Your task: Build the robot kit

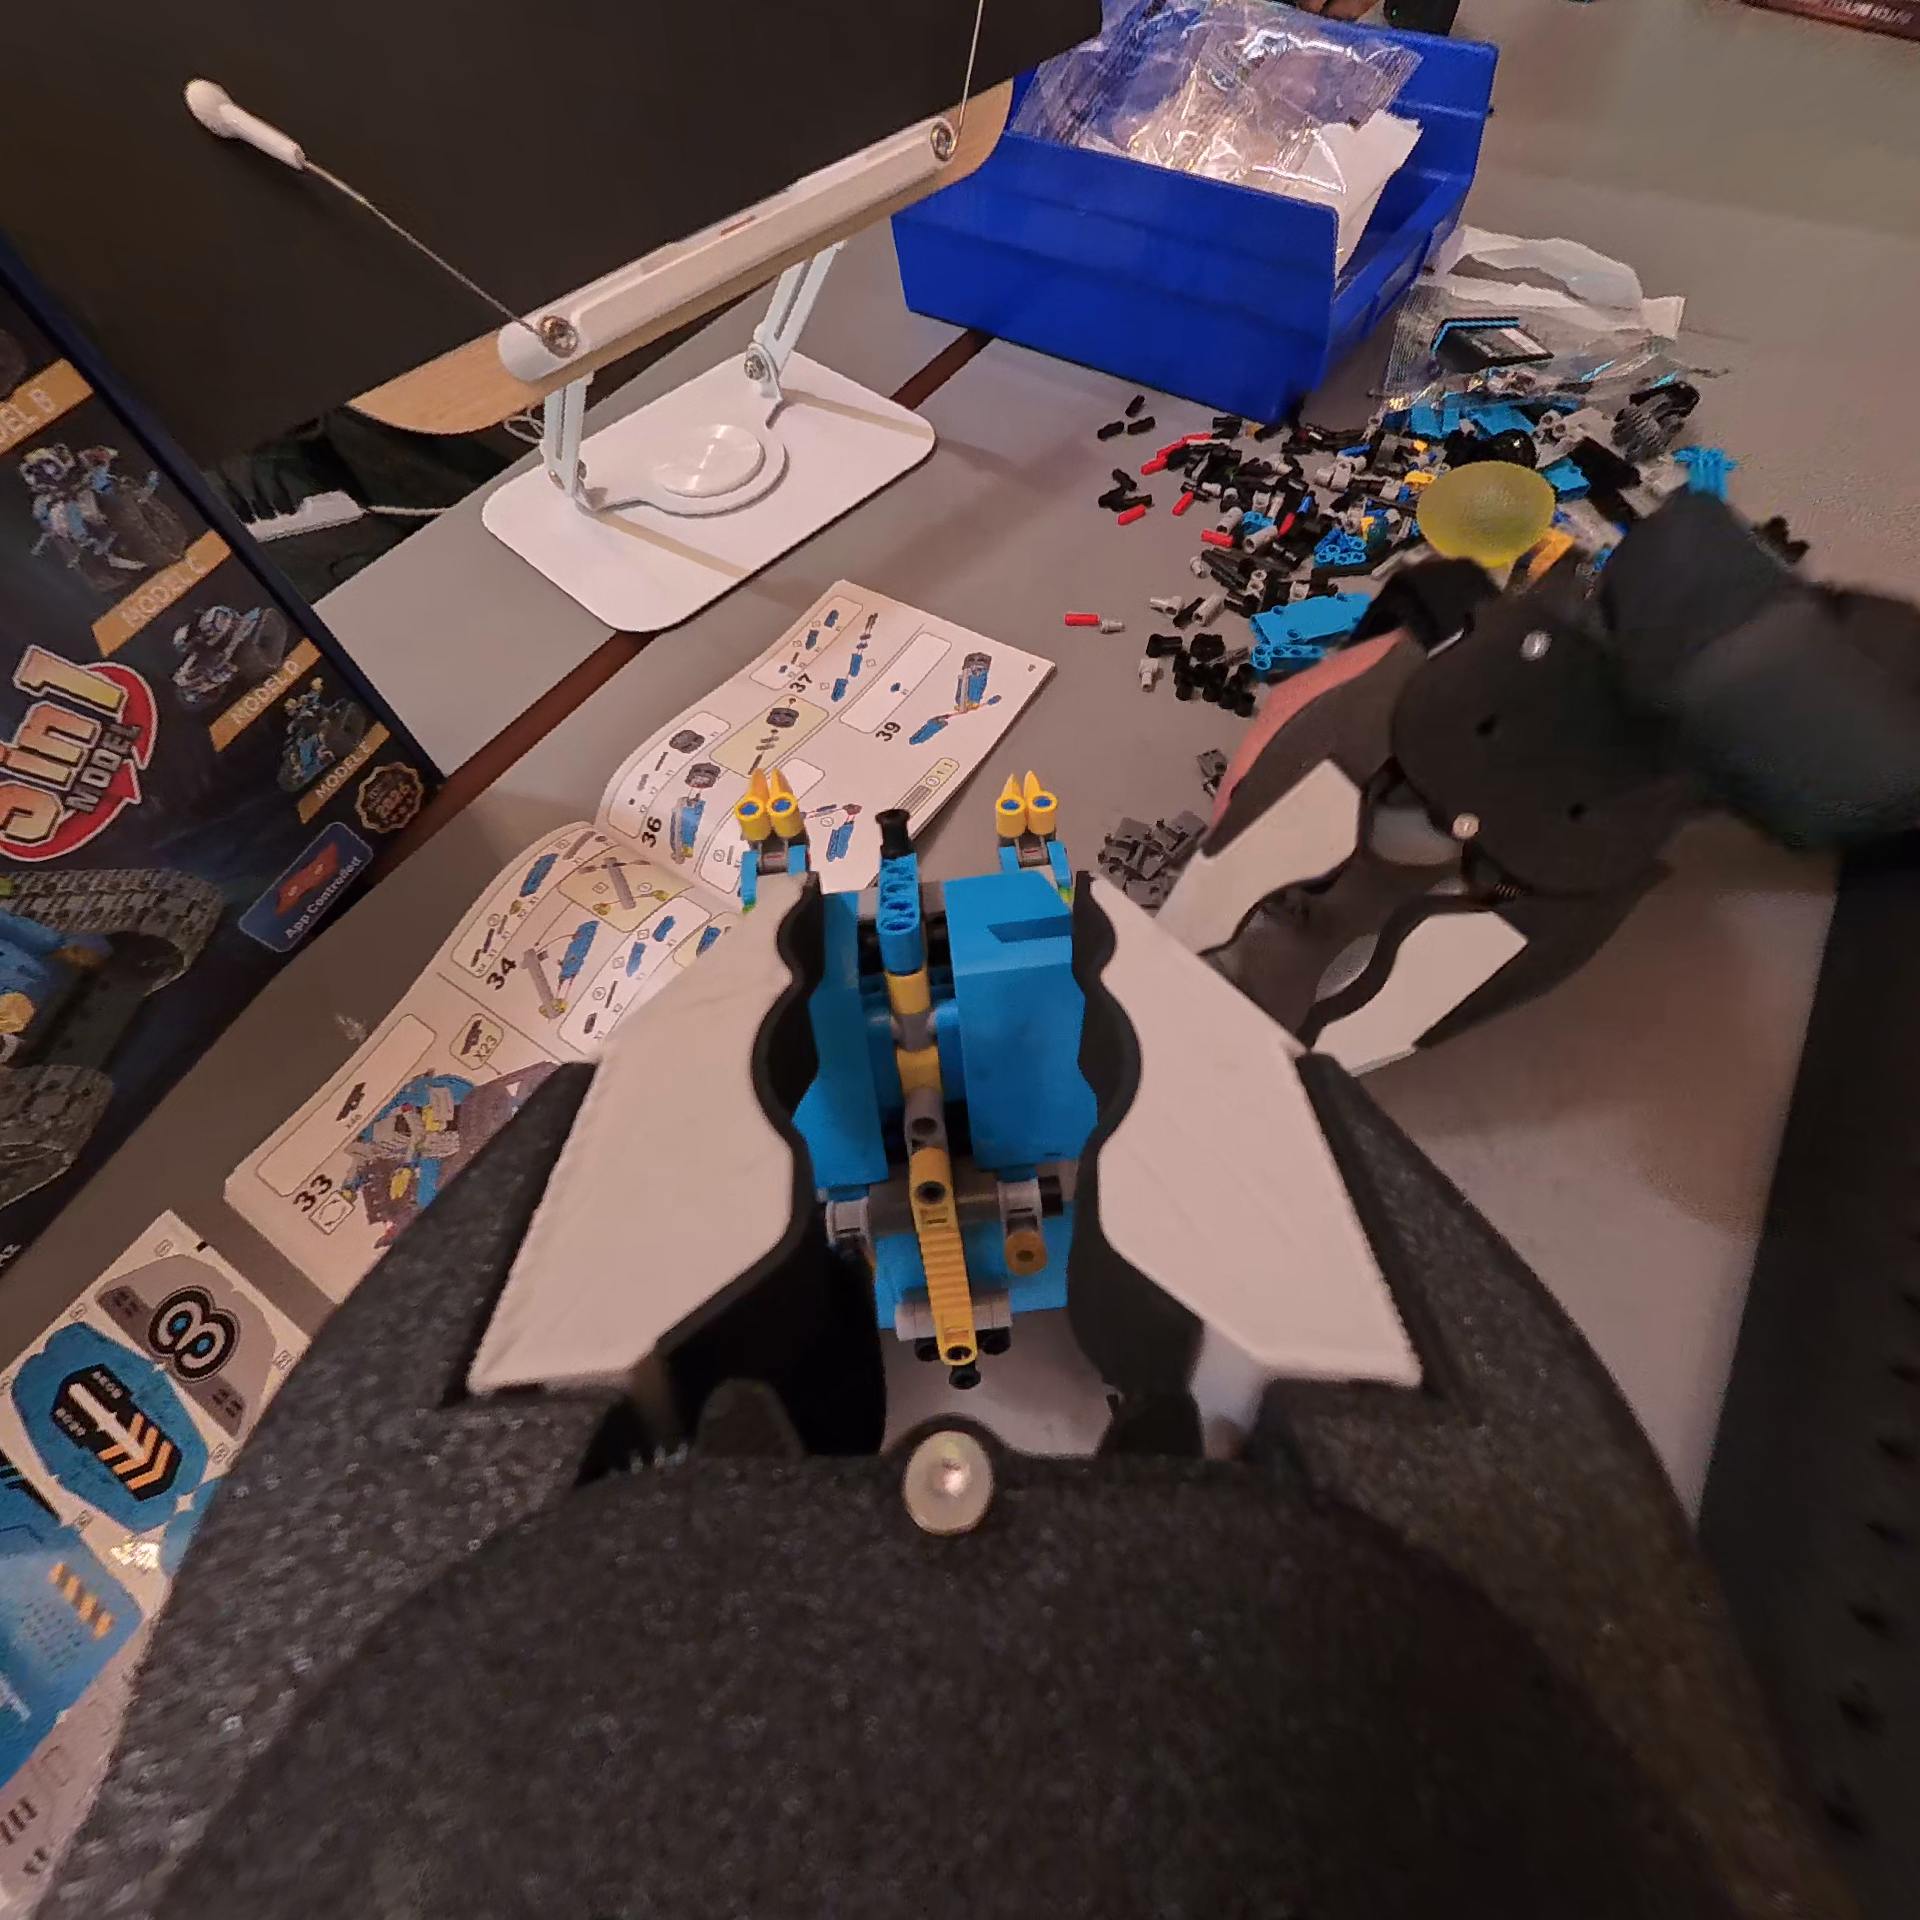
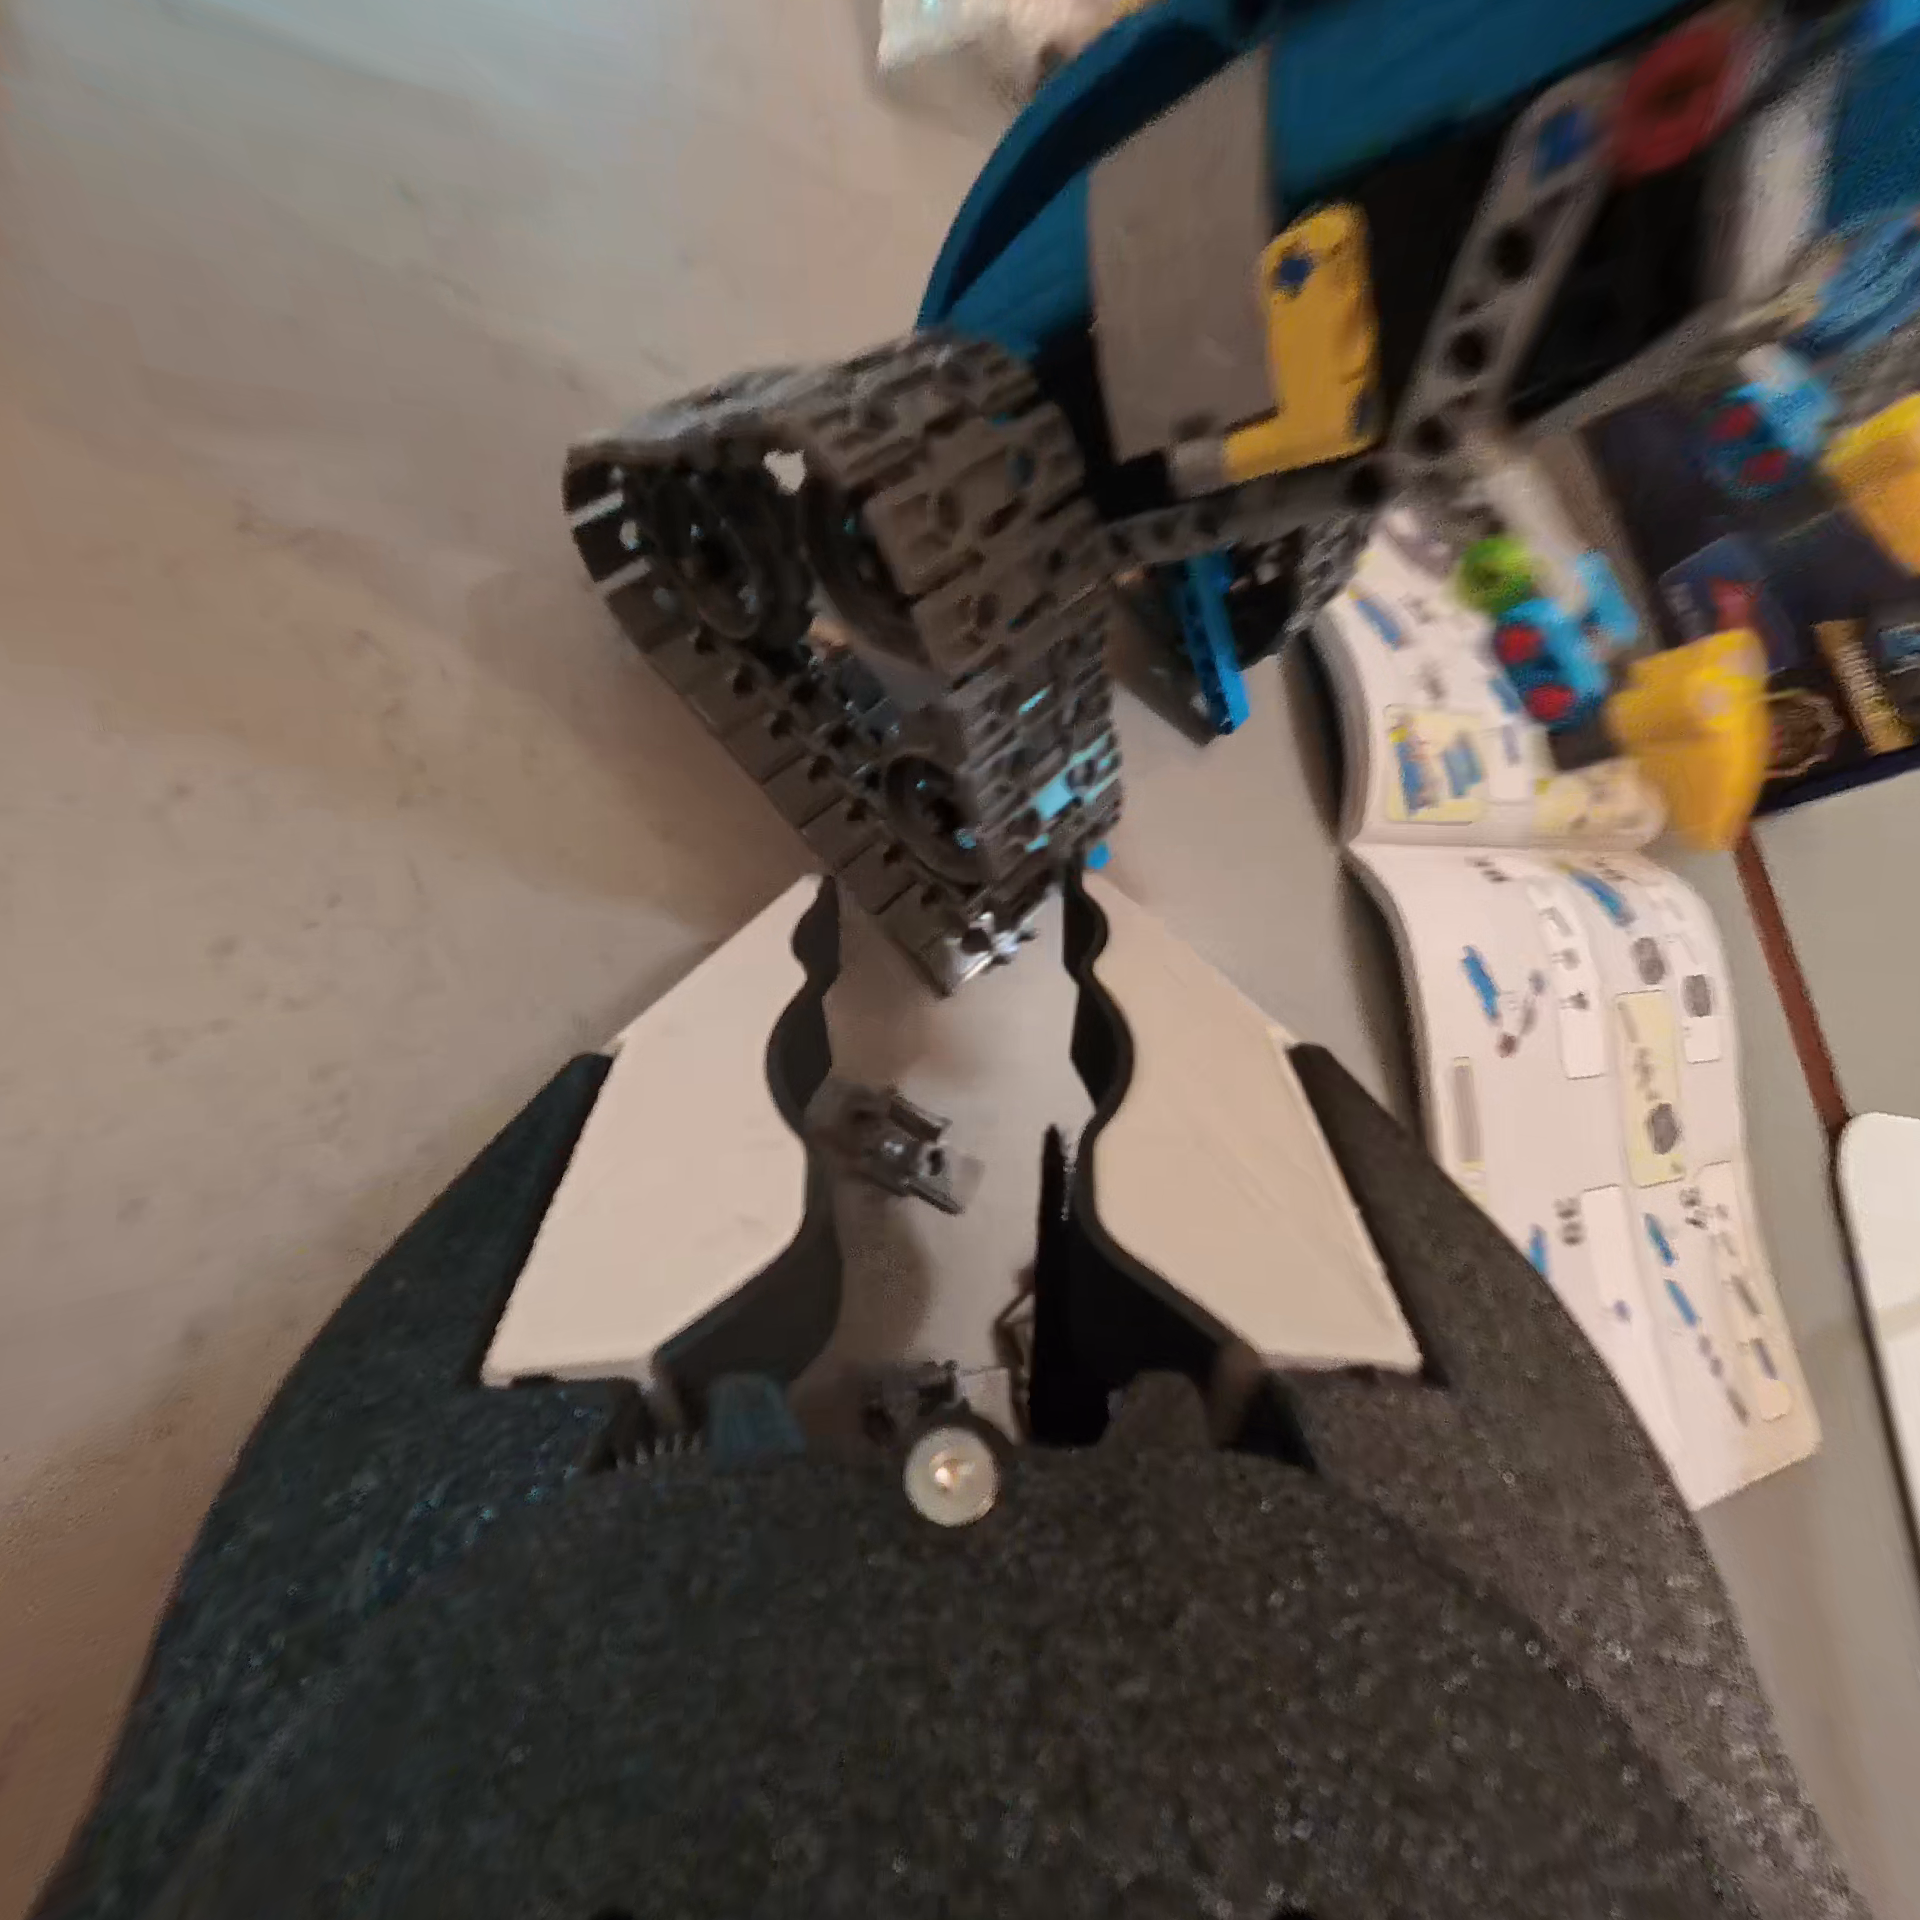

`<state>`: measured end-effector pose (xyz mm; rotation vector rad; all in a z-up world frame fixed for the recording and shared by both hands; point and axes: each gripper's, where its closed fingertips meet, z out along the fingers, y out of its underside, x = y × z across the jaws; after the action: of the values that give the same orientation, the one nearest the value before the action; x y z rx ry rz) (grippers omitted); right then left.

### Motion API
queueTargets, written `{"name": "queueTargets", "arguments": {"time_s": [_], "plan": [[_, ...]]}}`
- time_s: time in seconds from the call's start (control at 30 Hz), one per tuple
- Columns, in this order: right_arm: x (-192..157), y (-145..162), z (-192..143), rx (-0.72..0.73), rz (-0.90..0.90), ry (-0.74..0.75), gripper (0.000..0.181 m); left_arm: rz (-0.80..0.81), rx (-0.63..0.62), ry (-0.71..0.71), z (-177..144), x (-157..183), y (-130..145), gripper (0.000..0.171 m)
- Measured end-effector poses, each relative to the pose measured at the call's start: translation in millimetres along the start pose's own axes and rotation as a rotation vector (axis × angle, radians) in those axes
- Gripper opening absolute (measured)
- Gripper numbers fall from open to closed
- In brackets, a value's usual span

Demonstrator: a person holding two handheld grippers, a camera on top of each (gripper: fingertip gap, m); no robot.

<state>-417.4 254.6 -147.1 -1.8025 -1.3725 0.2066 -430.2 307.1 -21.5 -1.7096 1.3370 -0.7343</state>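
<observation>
The left gripper (image 1: 940, 899) clamps a blue-and-yellow brick model (image 1: 951, 1060) between its fingers, the model's long axis running forward along them, yellow claws (image 1: 771, 805) pointing away over the open instruction booklet (image 1: 665, 914). The right gripper (image 2: 948, 914), fingers parted, meets the model's grey track (image 2: 935, 665) at its tips, holding nothing.

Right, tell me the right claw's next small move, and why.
Probably ease the right claw forward and close on the grey track. Its jaws stand open with the track's lower end just at the tips, not yet gripped. The left claw is shut on the blue model, so that side looks steady.
</observation>
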Motion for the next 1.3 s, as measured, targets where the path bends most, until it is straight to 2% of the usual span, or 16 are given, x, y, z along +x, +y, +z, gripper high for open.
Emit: {"name": "queueTargets", "arguments": {"time_s": [0.07, 0.37, 0.53, 0.6, 0.67, 0.8, 0.9, 1.0, 1.17, 1.3], "plan": [[-7, 3, 8, -0.02, 0.007, -0.013, 0.053, 0.0, 0.004, 0.003, -1, 0, 1, 0.048], [-32, -9, 17, -0.011, 0.028, -0.095, 0.05, 0.055, -0.018, -0.023, -20, 2, 10, 0.047], [-36, -12, 18, -0.03, 0.017, -0.093, 0.048, 0.055, -0.022, -0.028, -34, 4, 16, 0.049], [-33, -7, 14, -0.051, 0.032, -0.095, 0.049, 0.052, 0.003, -0.03, -44, 7, 16, 0.052], [-30, -1, 12, -0.068, 0.066, -0.109, 0.042, 0.075, 0.058, -0.042, -57, 12, 13, 0.052], [-28, 1, 13, -0.075, 0.128, -0.144, 0.033, 0.106, 0.126, 0.021, -77, 41, 20, 0.051], [-25, 3, 15, -0.076, 0.145, -0.145, 0.024, 0.153, 0.065, 0.067, -70, 71, 41, 0.051], [-20, 4, 14, -0.08, 0.174, -0.14, 0.025, 0.236, -0.017, 0.048, -55, 92, 62, 0.05], [-20, -1, 19, -0.068, 0.183, -0.145, 0.022, 0.321, -0.121, 0.02, -46, 92, 75, 0.051], [-24, -7, 23, -0.049, 0.136, -0.159, 0.02, 0.337, -0.173, 0.061, -43, 91, 83, 0.051]]}}
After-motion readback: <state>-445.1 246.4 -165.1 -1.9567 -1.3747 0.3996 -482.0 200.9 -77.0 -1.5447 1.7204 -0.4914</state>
